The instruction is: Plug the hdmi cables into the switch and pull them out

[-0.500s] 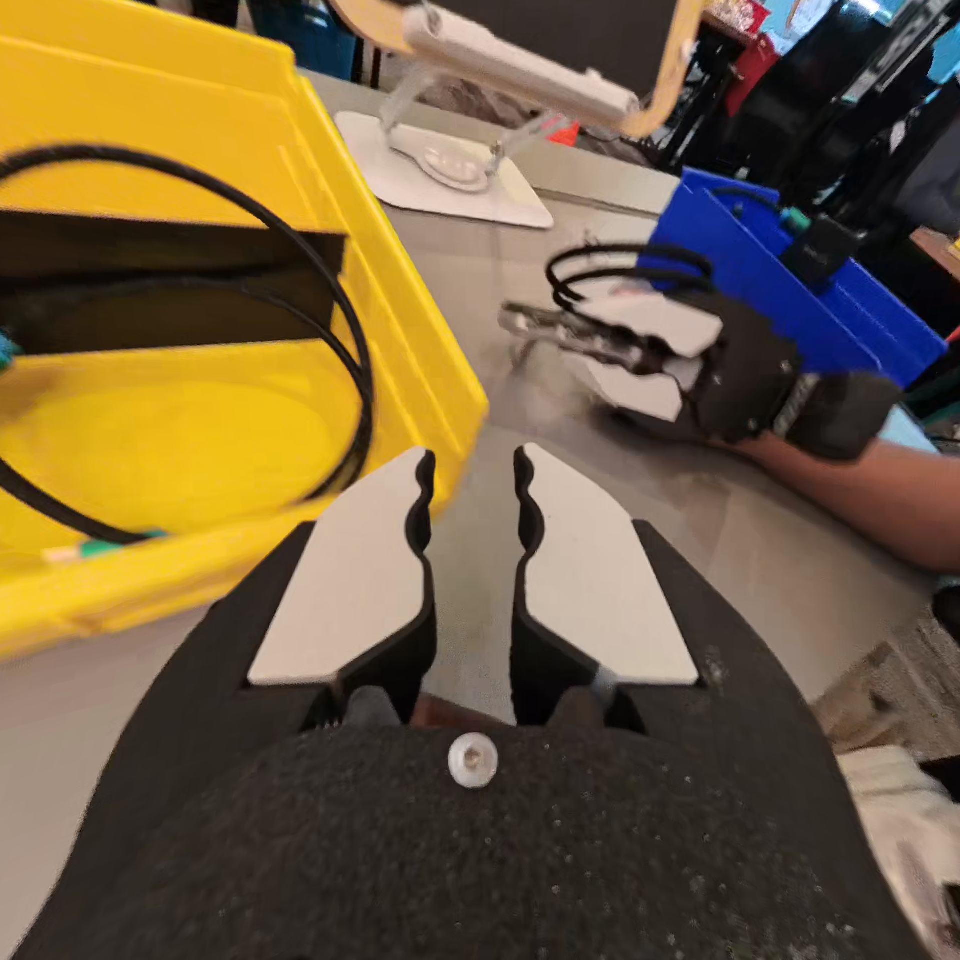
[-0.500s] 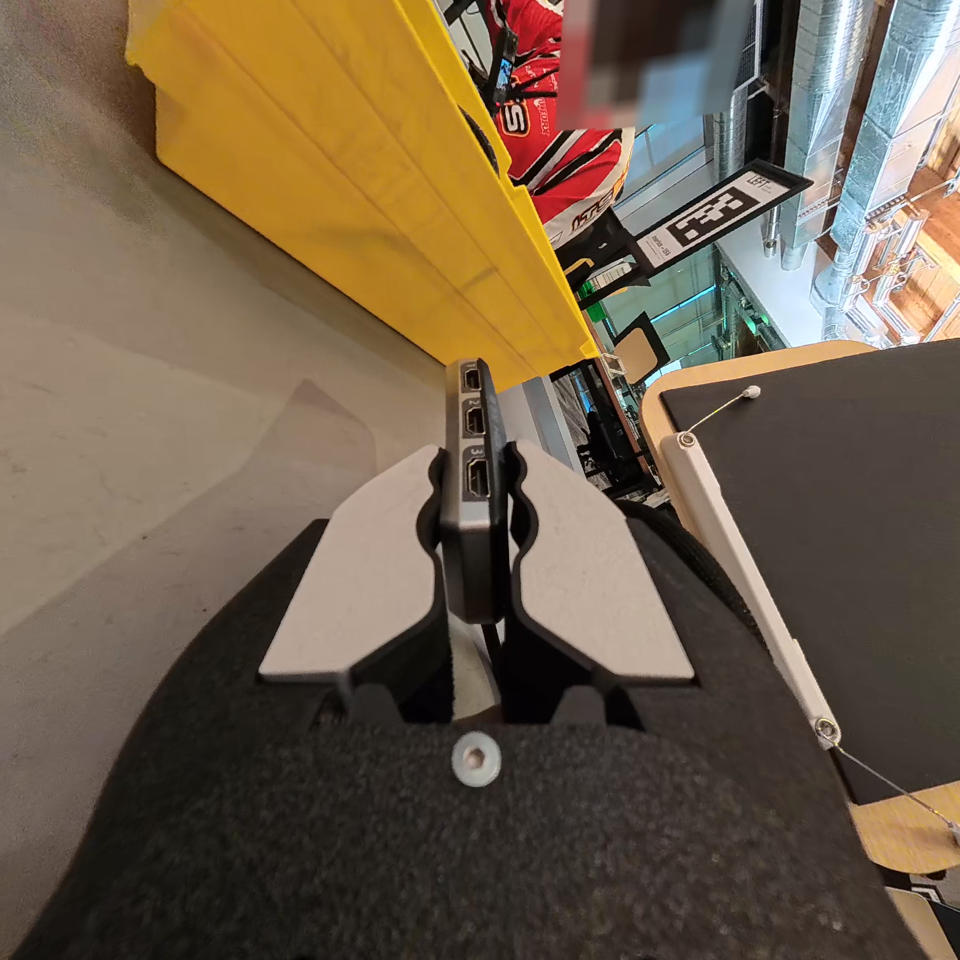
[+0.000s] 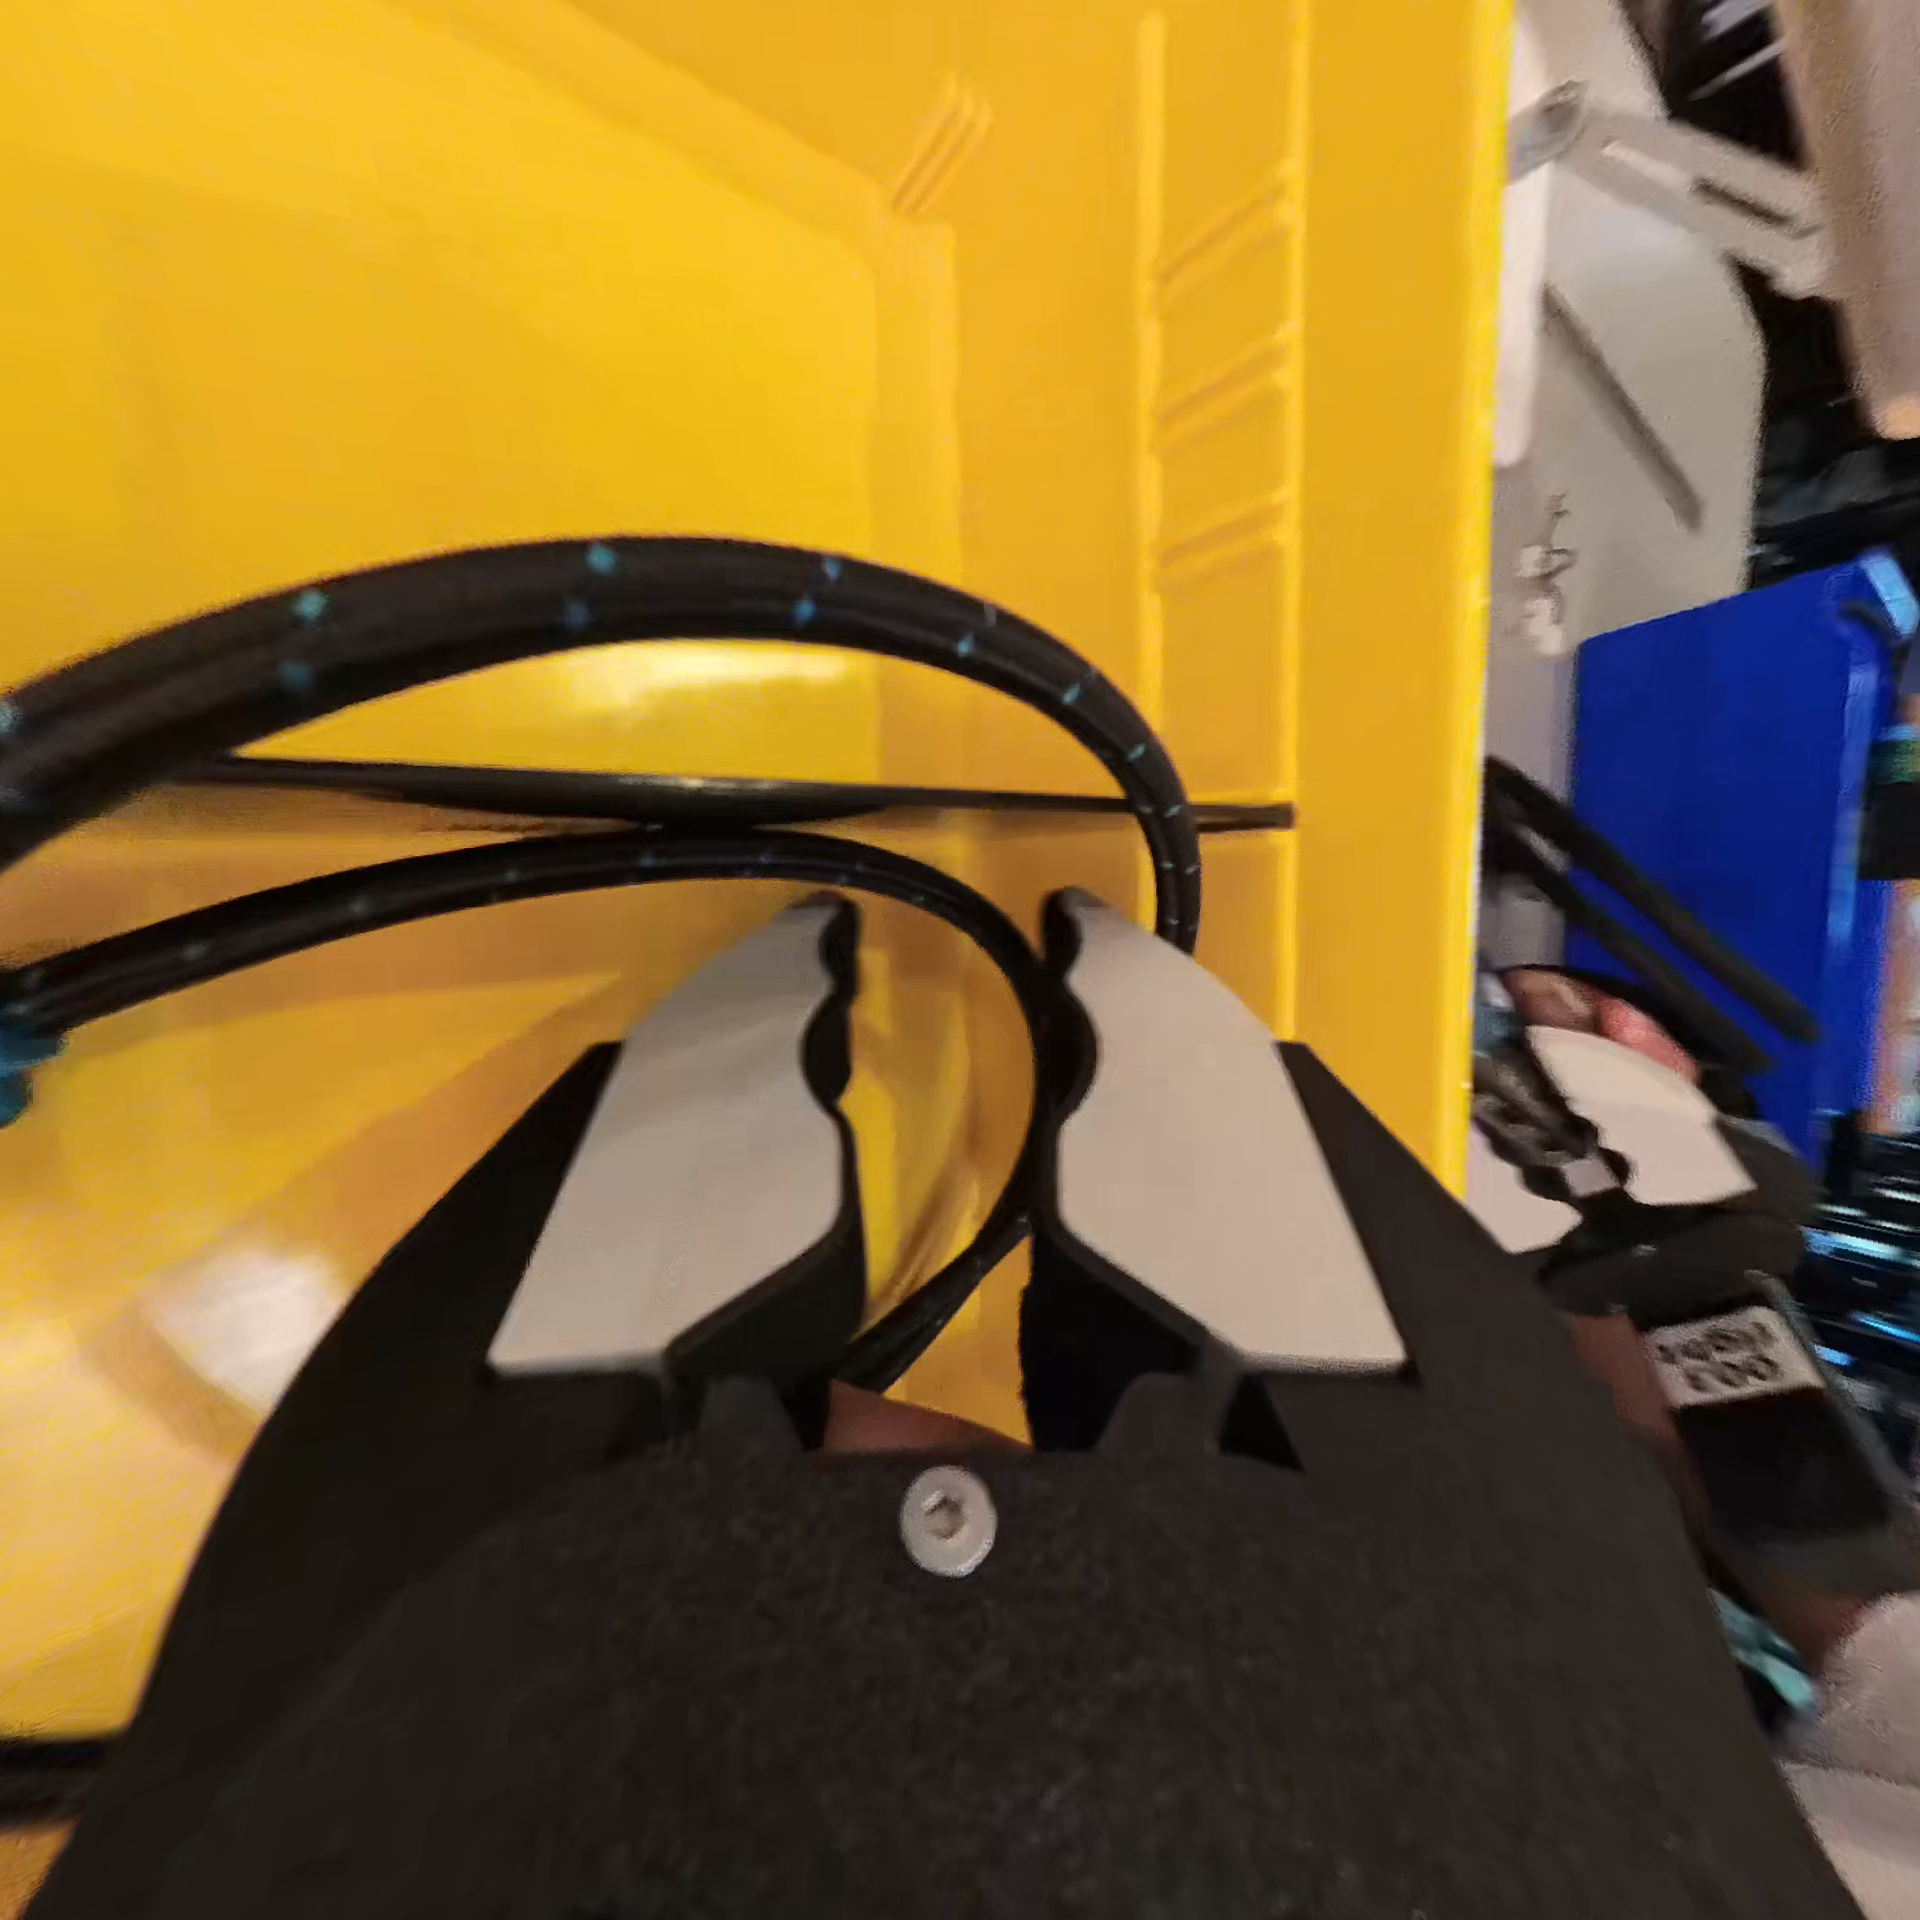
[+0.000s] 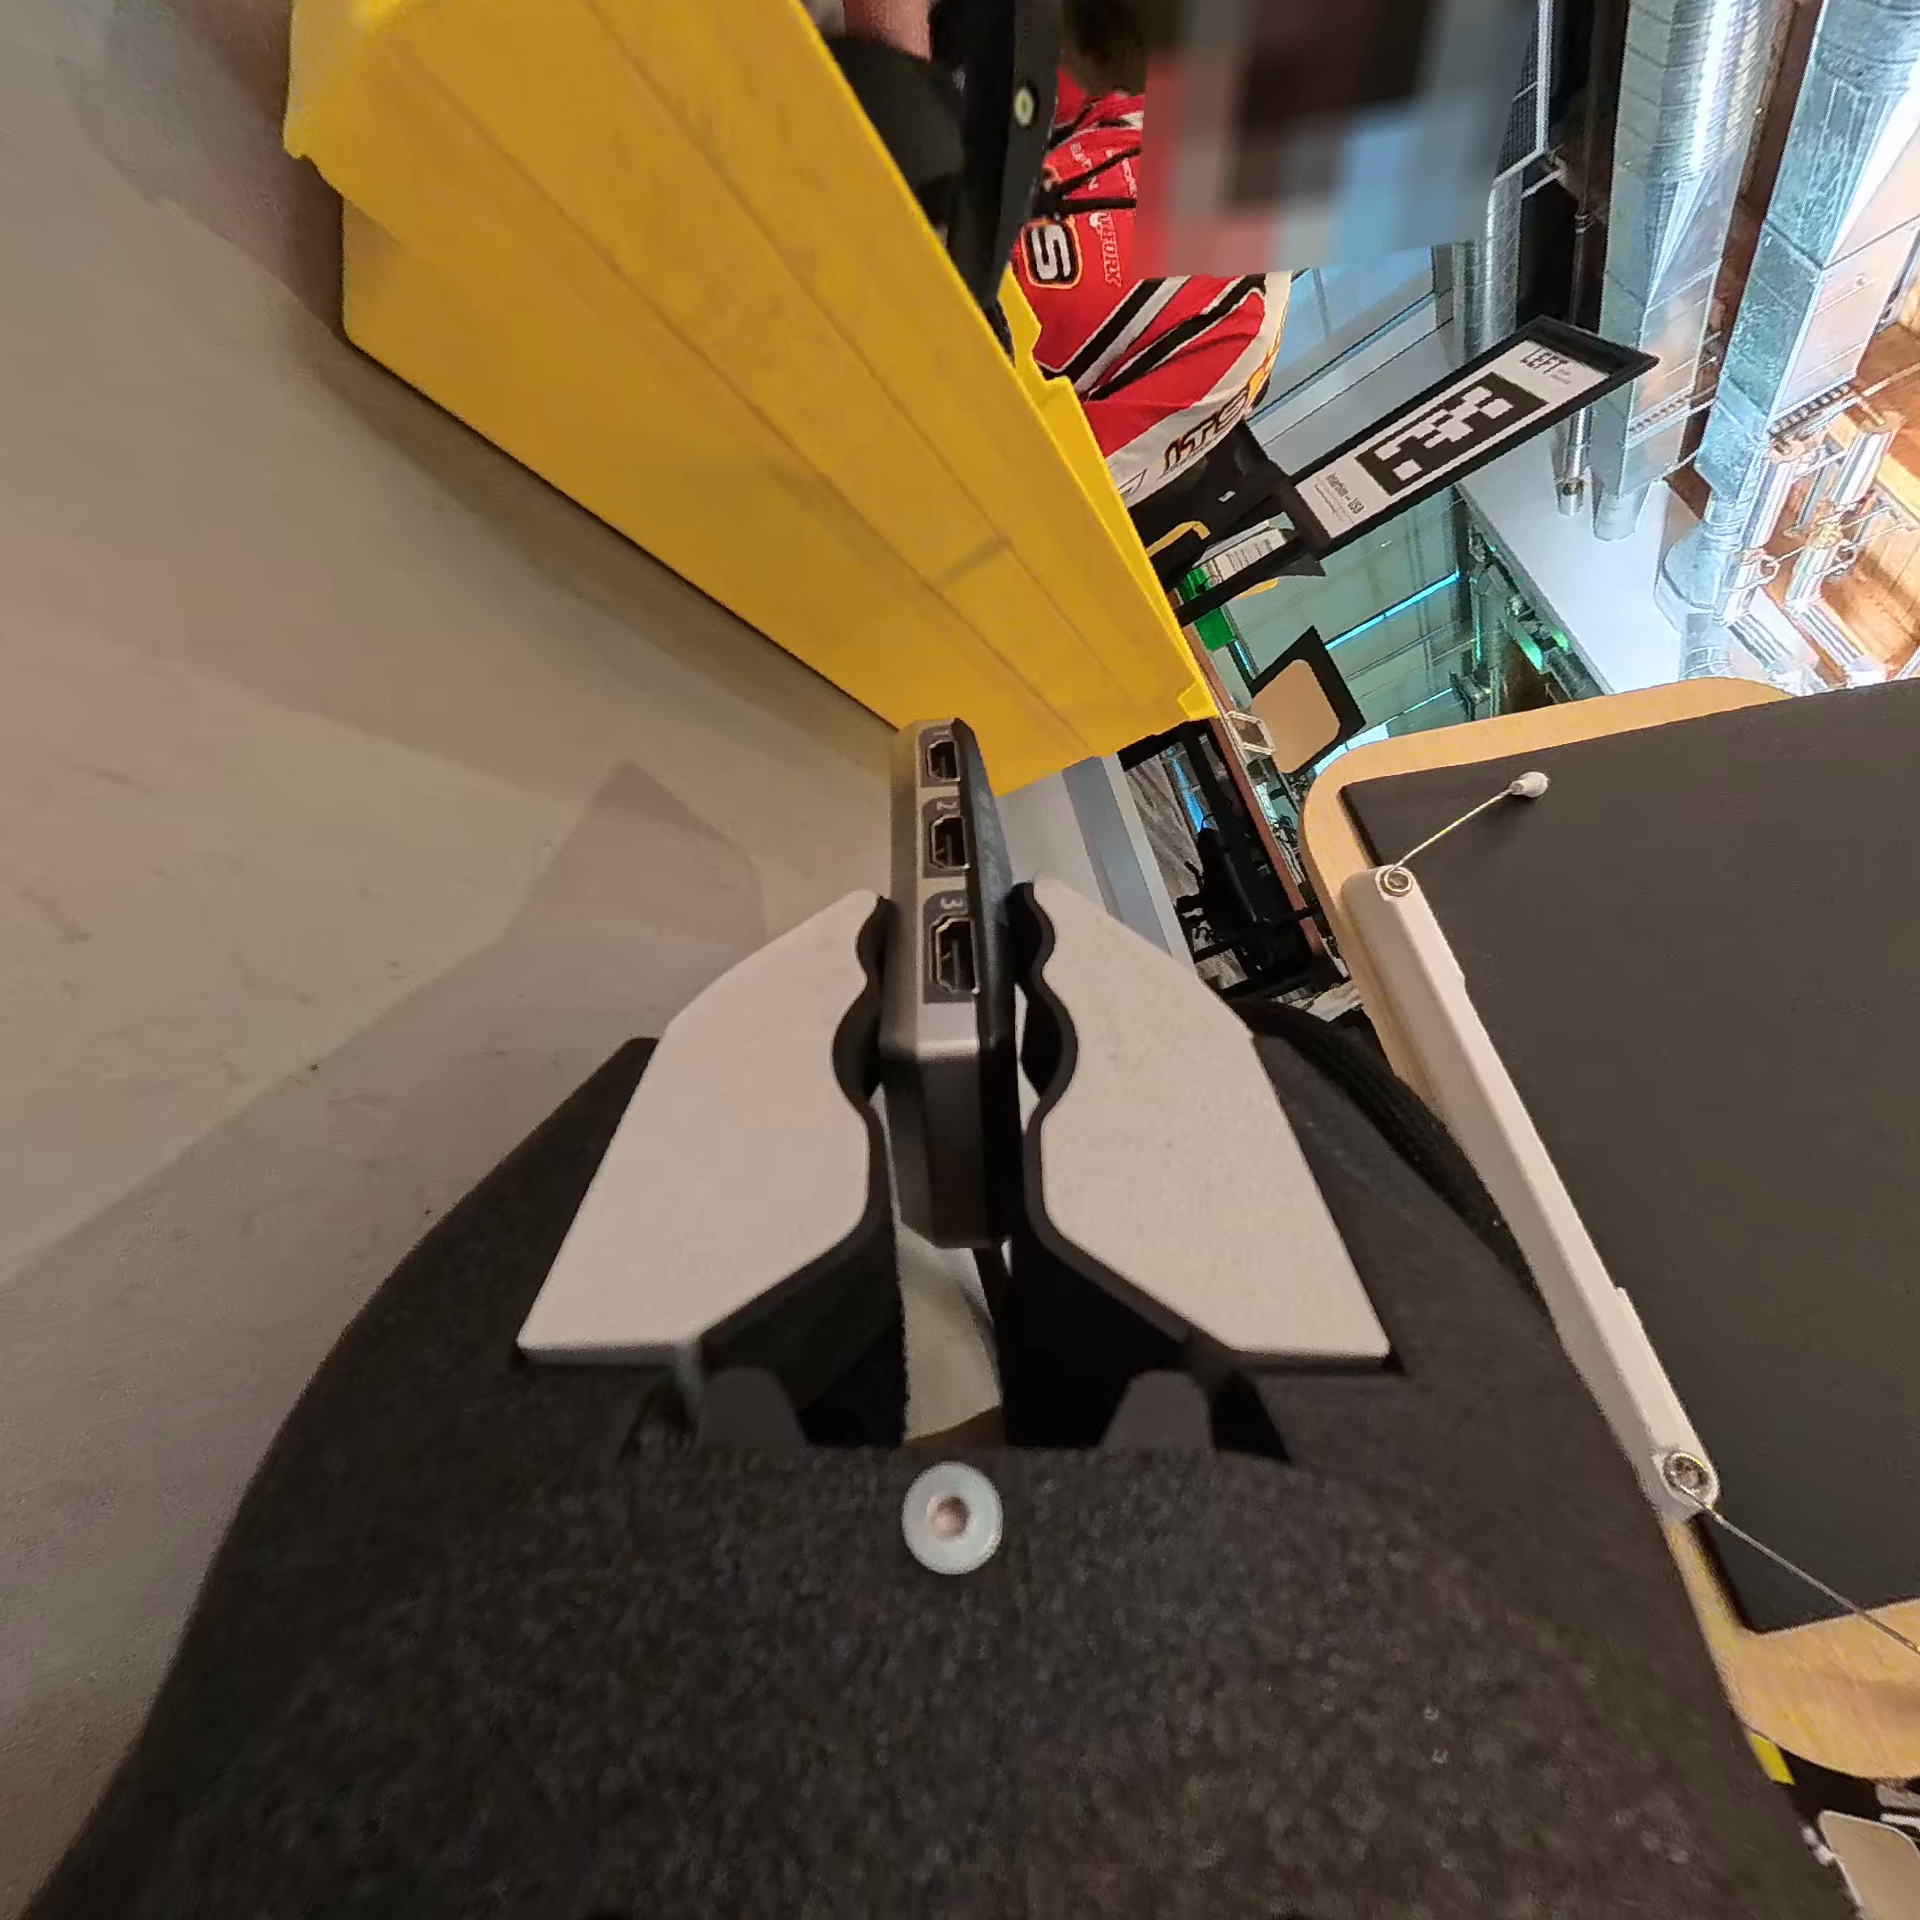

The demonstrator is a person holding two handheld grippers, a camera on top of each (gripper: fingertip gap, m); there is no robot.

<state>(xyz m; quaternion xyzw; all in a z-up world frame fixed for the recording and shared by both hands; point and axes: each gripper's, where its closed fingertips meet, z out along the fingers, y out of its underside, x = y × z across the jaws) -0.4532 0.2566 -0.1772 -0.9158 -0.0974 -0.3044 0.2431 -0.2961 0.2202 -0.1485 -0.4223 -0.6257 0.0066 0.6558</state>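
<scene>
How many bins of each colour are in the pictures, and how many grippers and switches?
Yellow bin: 1
Blue bin: 1
Grippers: 2, left gripper and right gripper
Switch: 1
Total: 5

A pale grey tabletop is seen under bright, even light. Beyond it, silver ventilation ducts are hung overhead, glazed partitions are set below them, and a black-topped wooden board is placed nearby.
</scene>
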